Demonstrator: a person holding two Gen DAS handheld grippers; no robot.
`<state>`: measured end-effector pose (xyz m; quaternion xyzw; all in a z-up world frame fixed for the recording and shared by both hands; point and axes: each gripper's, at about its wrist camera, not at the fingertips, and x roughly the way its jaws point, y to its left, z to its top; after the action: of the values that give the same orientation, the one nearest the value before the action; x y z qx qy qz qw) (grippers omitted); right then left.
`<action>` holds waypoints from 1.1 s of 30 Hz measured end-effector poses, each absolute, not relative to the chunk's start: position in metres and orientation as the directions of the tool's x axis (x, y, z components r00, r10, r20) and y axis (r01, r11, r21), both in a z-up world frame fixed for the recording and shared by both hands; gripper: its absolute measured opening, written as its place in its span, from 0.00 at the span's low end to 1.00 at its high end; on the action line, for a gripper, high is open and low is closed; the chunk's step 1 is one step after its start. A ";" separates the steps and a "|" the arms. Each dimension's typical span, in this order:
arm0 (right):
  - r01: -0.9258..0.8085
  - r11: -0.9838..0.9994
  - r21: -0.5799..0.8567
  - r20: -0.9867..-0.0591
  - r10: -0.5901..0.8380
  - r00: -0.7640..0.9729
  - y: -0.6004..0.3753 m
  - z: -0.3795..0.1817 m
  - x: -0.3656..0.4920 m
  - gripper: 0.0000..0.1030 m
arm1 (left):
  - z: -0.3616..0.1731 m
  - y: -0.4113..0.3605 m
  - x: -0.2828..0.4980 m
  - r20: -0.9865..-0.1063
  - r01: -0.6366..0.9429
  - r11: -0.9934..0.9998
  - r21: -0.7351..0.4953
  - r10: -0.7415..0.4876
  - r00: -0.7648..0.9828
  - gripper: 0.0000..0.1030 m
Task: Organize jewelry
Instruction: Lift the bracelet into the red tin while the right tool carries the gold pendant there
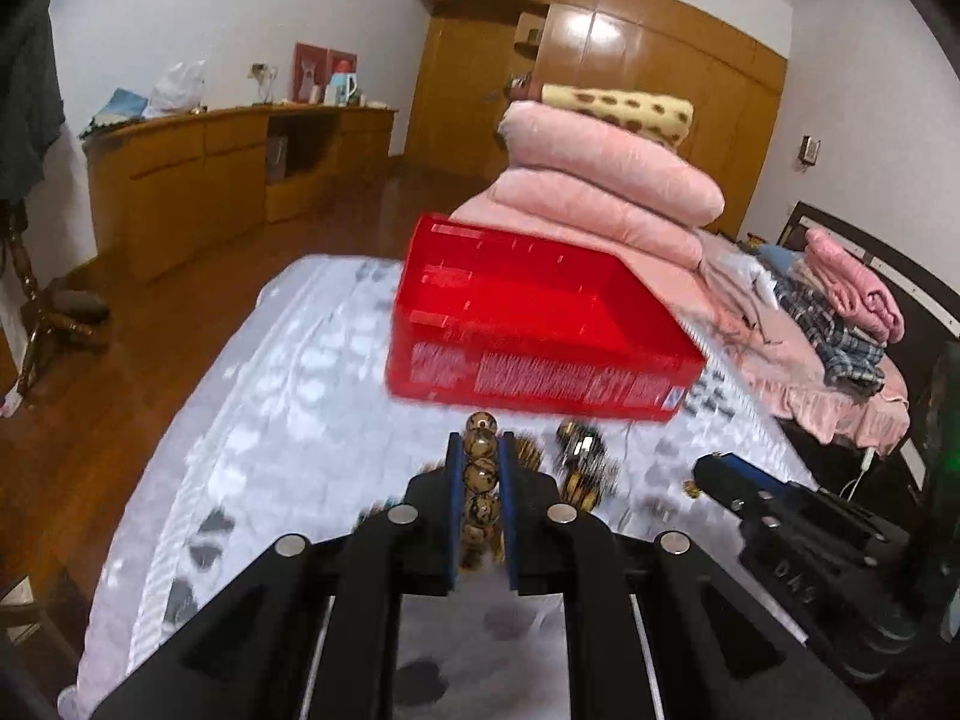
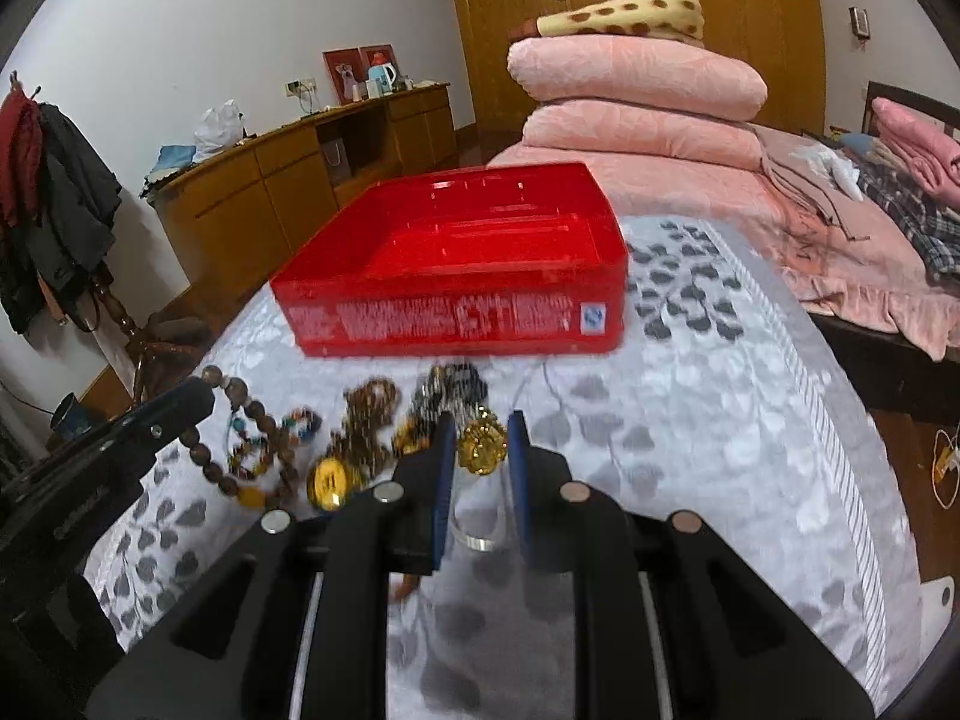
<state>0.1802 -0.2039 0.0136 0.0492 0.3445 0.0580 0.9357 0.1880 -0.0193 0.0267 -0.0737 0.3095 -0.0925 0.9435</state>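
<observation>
Clenching a strand of brown mottled beads (image 1: 480, 480), the left tool (image 1: 480, 450) has its two blue pads pressed against the strand, which runs lengthwise between them; four or five beads show in the gap and one pokes out past the tips. The right tool (image 2: 478, 441) is likewise closed, on a gold ornamental ball (image 2: 482, 449) with a silver ring (image 2: 474, 537) below it between the fingers.

One red tray (image 2: 456, 267), open at the top, sits on the bed's grey-and-white patterned cover (image 2: 720, 420). Its near wall carries rows of white printed text and a small blue-and-white sticker at the right end; the print is too blurred to read. The black body of the right tool, seen from the left wrist view, bears raised letters that look like "DAS".

Between the tray and the tools lies one loose heap of jewelry (image 2: 336, 444): a bracelet of large brown wooden beads (image 2: 240, 444), a round gold pendant (image 2: 329, 483), and several darker tangled pieces that cannot be counted apart because of blur.

Behind the tray stand two folded pink quilts (image 2: 636, 96) topped by one yellow spotted blanket (image 2: 636, 15). A wooden sideboard (image 2: 288, 180) runs along the far wall, and a coat stand (image 2: 60, 198) hung with dark clothes stands at the left.
</observation>
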 end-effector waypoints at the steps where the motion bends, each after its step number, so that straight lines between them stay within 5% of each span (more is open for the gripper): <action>1: -0.078 0.988 0.133 -0.633 0.145 0.760 -0.204 0.017 0.183 0.16 | 0.032 -0.021 0.193 -0.561 0.133 0.971 -0.200 -0.225 0.797 0.11; 10: -0.084 0.982 0.168 -0.575 0.167 0.801 -0.216 0.059 0.240 0.16 | 0.076 -0.029 0.238 -0.483 0.151 0.964 -0.218 -0.241 0.842 0.11; 23: -0.017 0.986 0.163 -0.624 0.117 0.773 -0.226 0.045 0.308 0.20 | 0.063 -0.039 0.308 -0.526 0.113 0.969 -0.220 -0.215 0.823 0.11; 27: -0.019 0.989 0.146 -0.632 0.108 0.768 -0.223 0.038 0.309 0.29 | 0.059 -0.041 0.310 -0.536 0.104 0.974 -0.202 -0.199 0.821 0.29; 33: -0.018 0.986 0.167 -0.603 0.116 0.789 -0.232 0.044 0.294 0.29 | 0.066 -0.034 0.300 -0.517 0.094 0.976 -0.194 -0.184 0.836 0.31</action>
<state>0.2945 -0.2319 0.0441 0.0765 0.3230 0.0355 0.9426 0.3003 -0.0341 0.0656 -0.0806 0.2770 -0.0729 0.9547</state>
